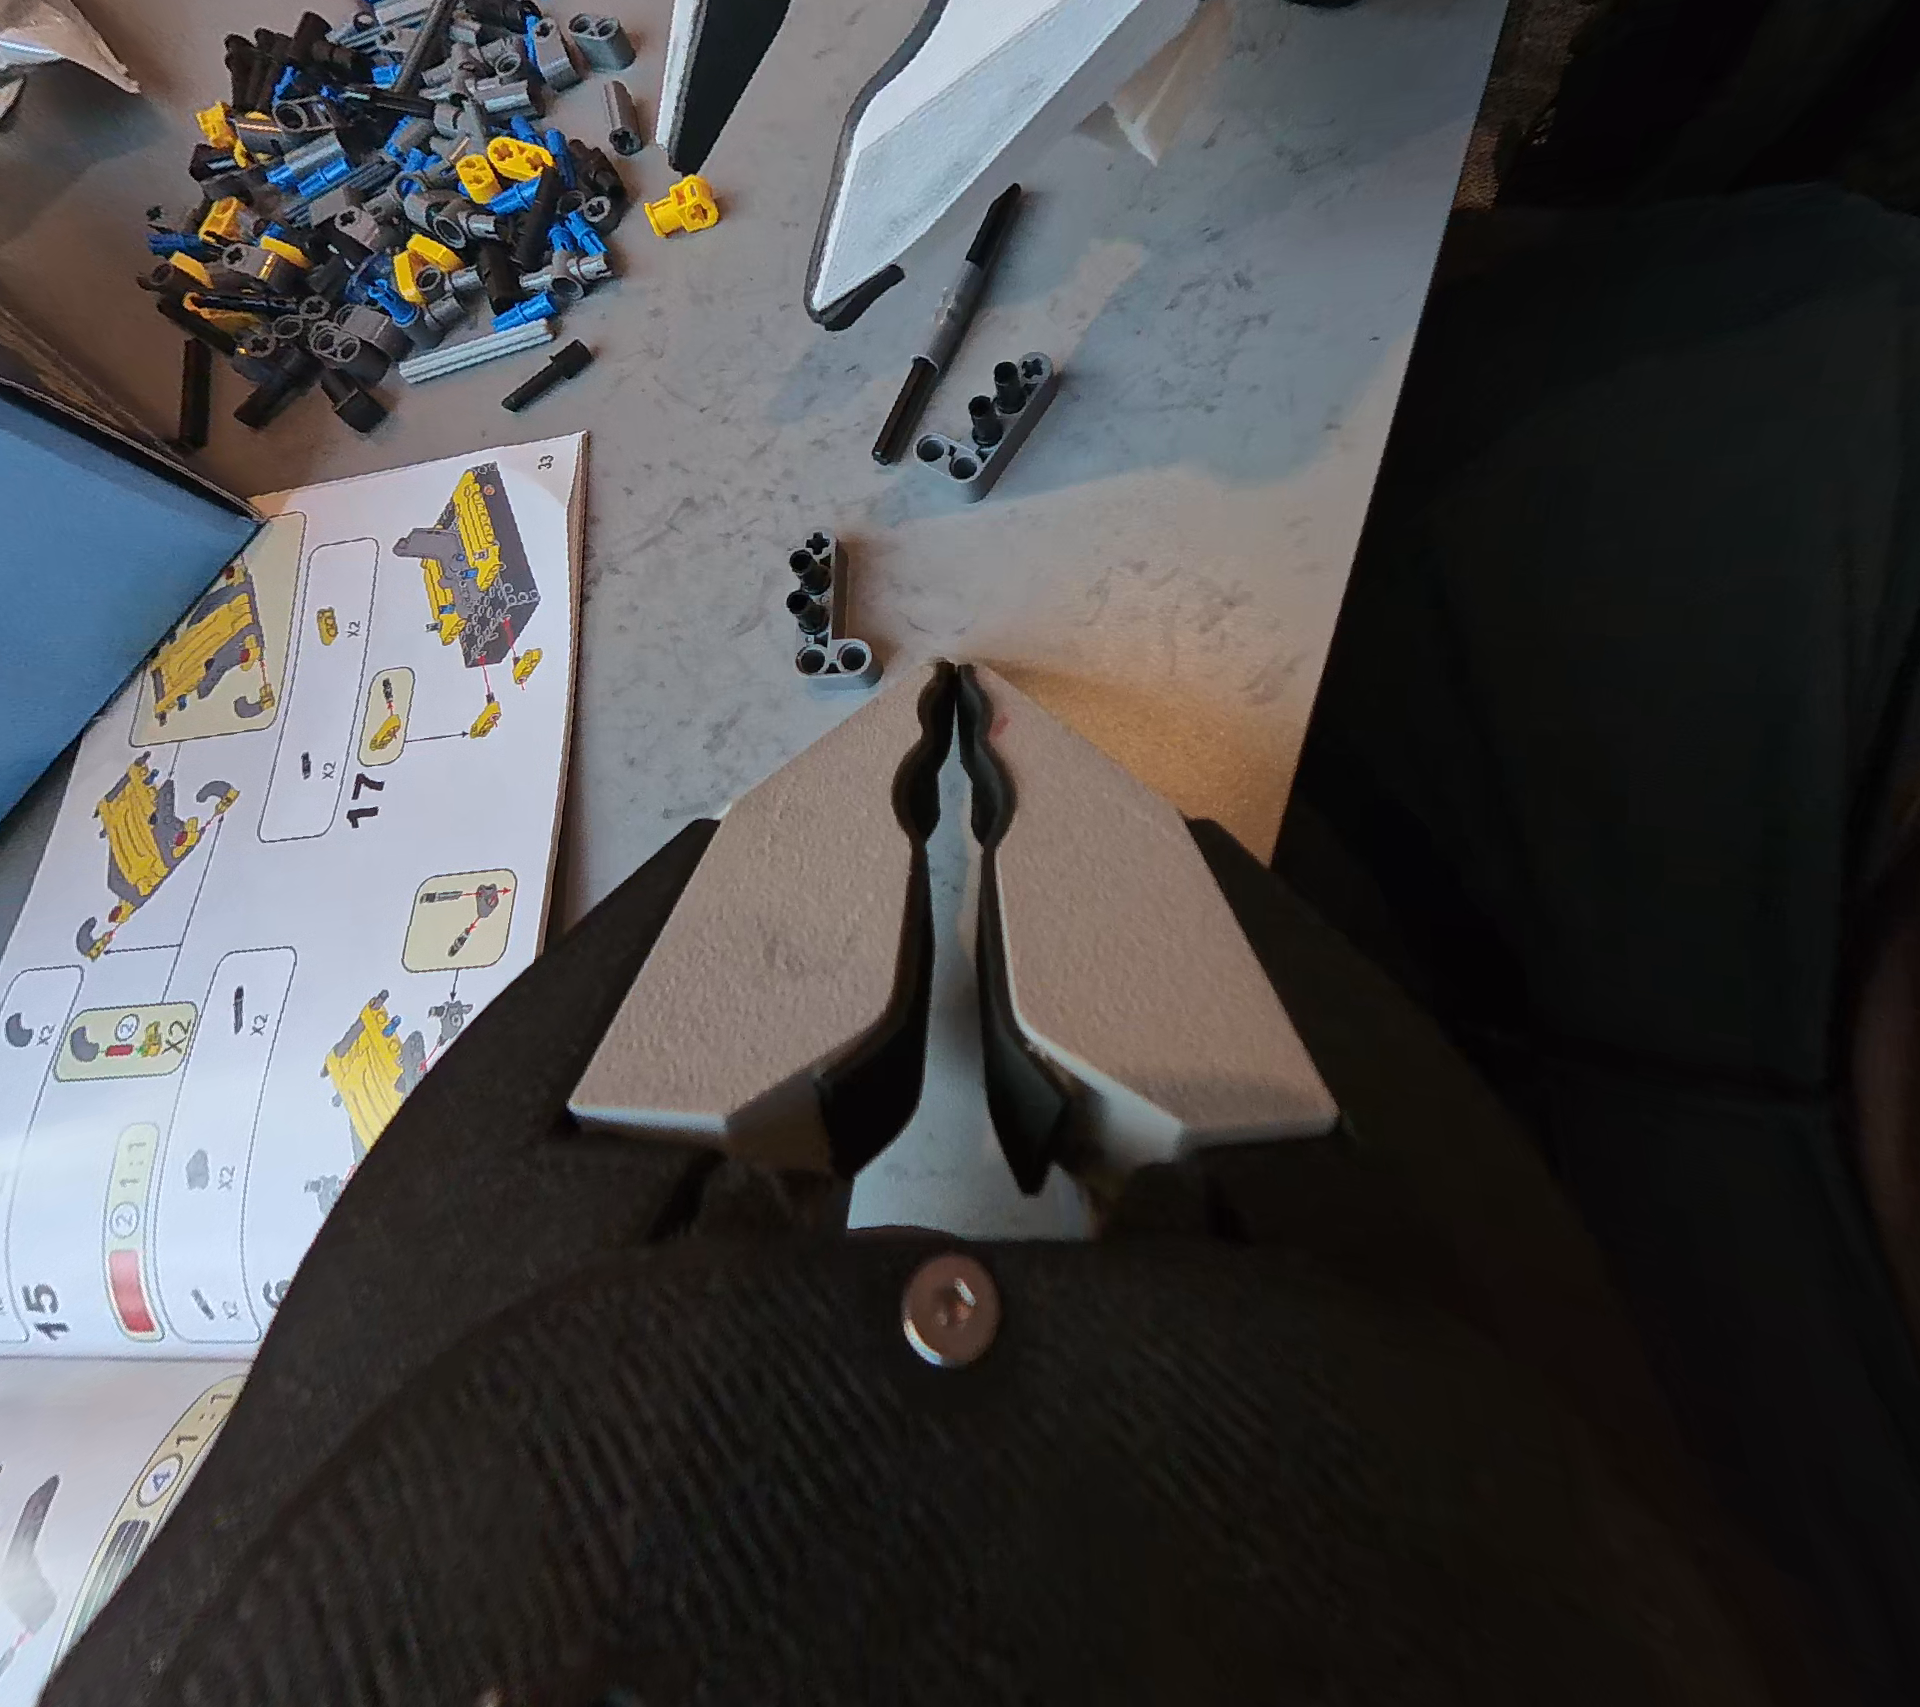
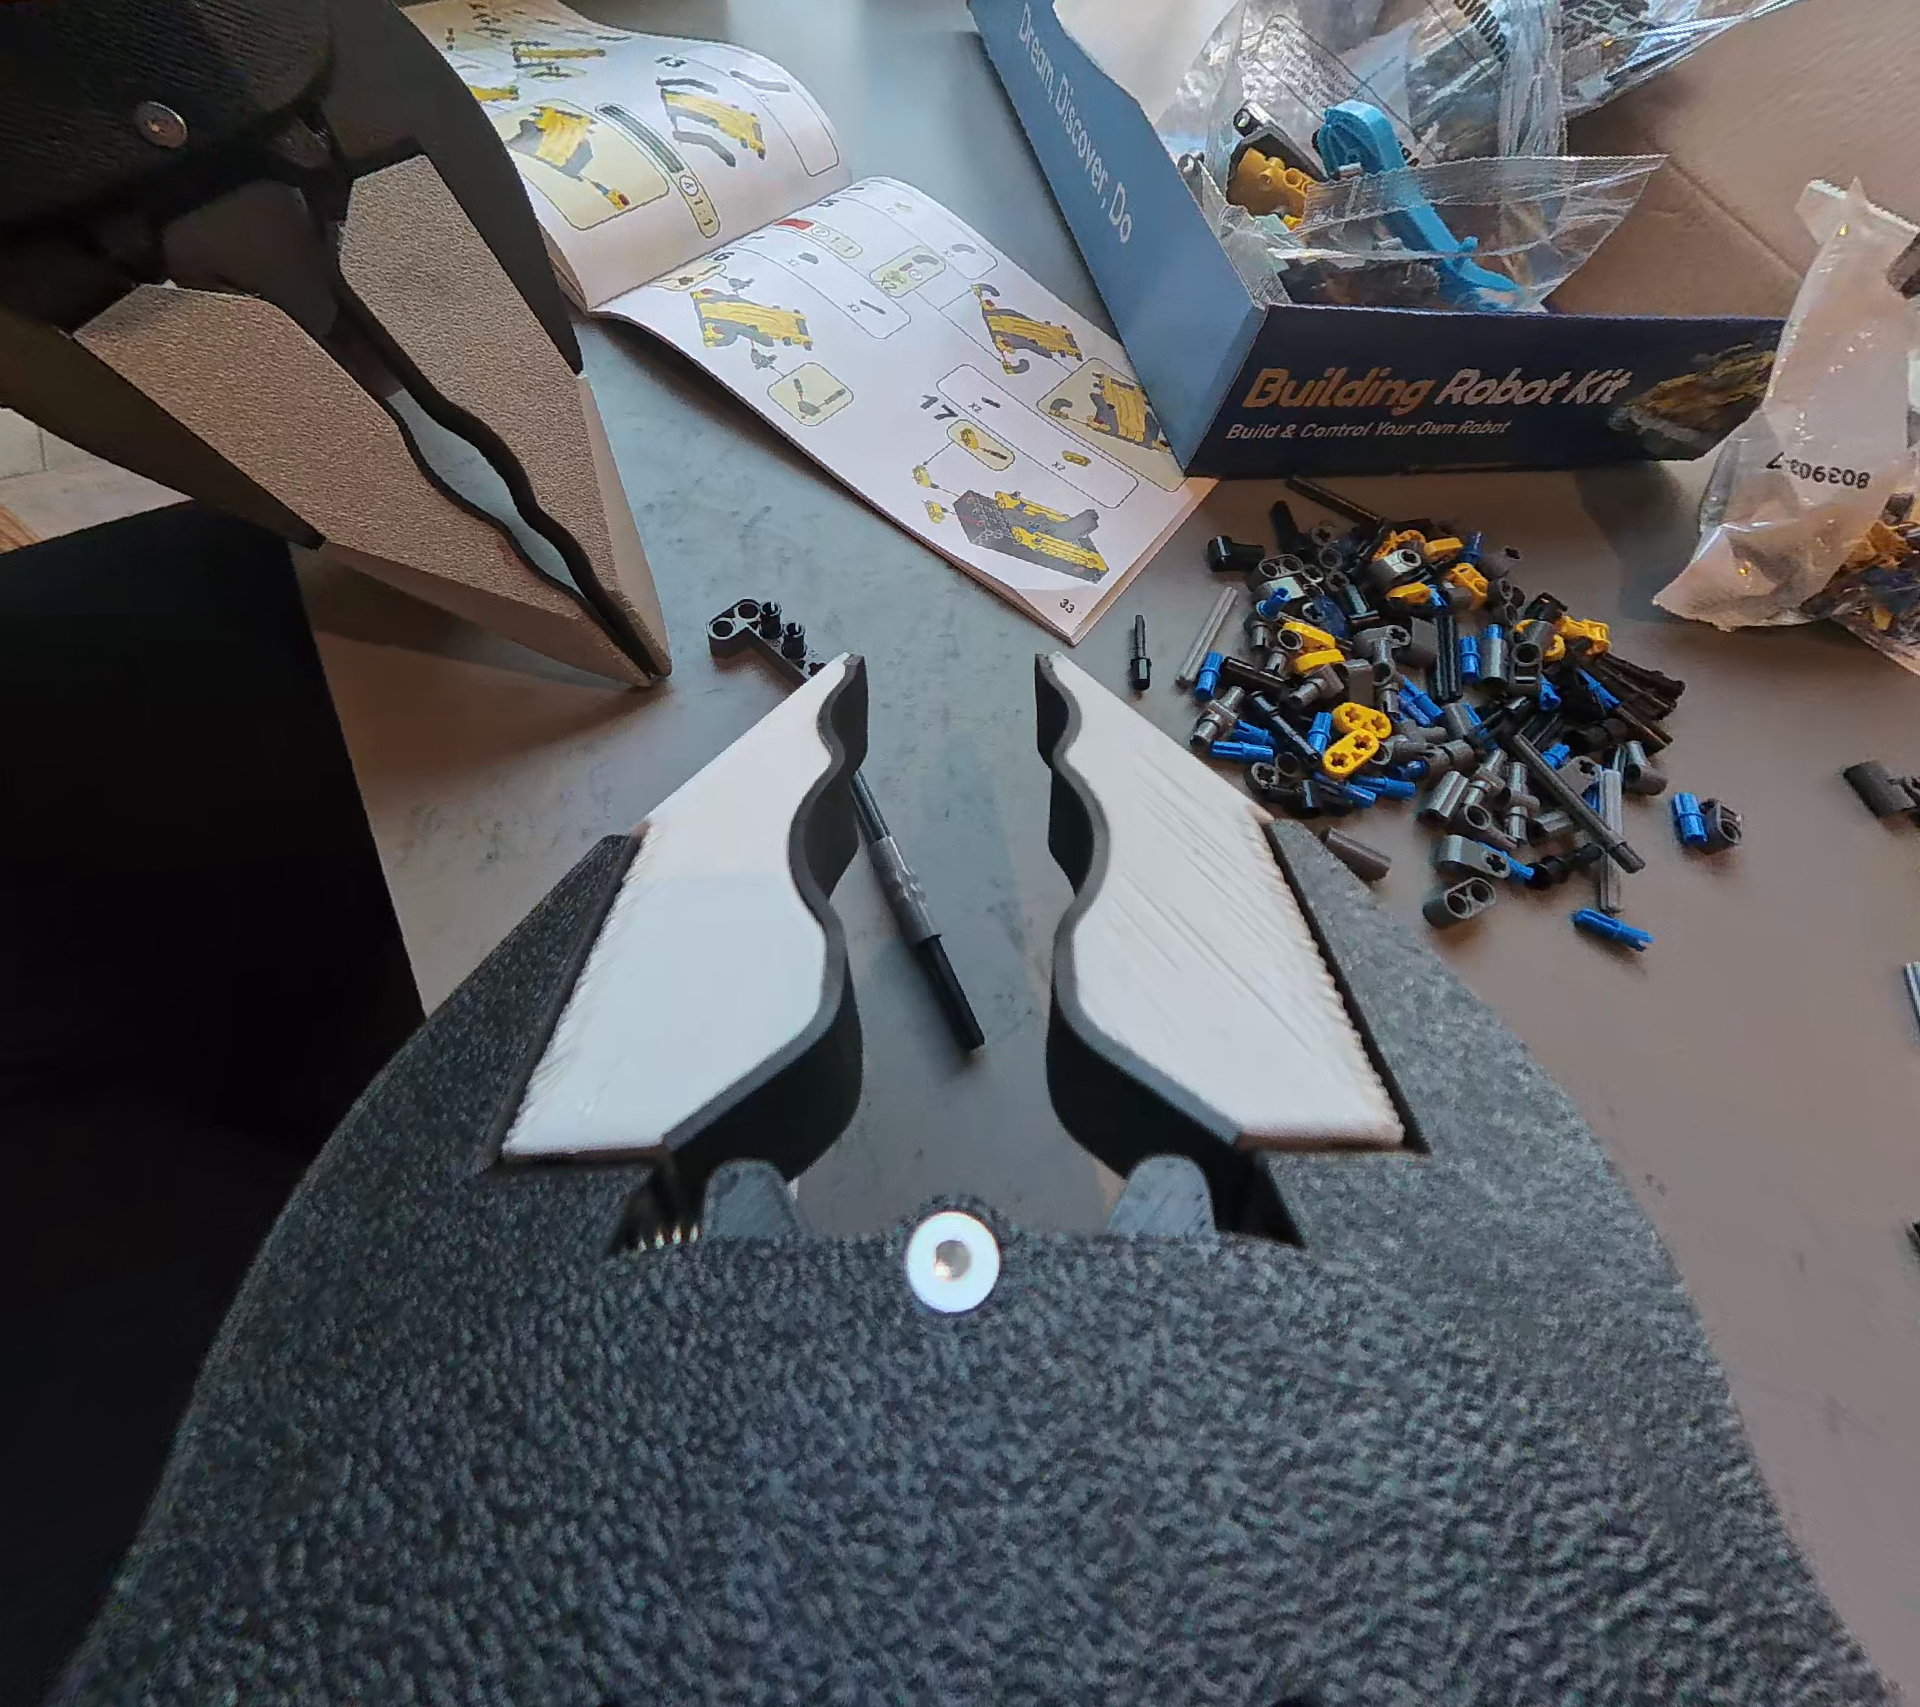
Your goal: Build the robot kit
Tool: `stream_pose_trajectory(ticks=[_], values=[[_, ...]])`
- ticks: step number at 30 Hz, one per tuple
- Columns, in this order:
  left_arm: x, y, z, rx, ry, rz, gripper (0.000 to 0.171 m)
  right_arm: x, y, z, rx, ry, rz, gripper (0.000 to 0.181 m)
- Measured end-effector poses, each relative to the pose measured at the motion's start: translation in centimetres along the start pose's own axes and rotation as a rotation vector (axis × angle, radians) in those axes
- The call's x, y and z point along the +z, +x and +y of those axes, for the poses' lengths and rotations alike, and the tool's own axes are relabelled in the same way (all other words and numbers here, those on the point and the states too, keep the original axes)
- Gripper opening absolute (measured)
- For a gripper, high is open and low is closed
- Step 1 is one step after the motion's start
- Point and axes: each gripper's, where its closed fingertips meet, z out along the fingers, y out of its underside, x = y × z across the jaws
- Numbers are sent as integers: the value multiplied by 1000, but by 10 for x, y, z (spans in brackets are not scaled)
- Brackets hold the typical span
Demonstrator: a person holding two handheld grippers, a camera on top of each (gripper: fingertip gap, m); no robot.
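Grey worktop (image 1: pixel 1091 577): left gripper (image 1: pixel 954 670) closed, empty, tips just beside grey L-beam (image 1: pixel 831 618); right gripper (image 2: pixel 951 670) parted, empty (black axle (image 2: pixel 914 909) lies lengthwise between its fingers, untouched).

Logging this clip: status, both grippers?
Left gripper shut, empty, beside grey L-shaped beam with black pins. Right gripper open over slim black-and-grey axle rod. Loose parts pile off right.

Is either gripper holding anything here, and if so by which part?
Nothing is held. The left gripper is shut on nothing beside an L-shaped grey piece. The right gripper is open above a black axle on the table.
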Motion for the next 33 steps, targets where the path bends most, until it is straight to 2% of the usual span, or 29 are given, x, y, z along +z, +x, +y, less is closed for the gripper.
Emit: stream_pose_trajectory(ticks=[33], values=[[0, 0, 0, -3, 0, 3, 0, 1, -1, 1, -9, -8, -1, 31]])
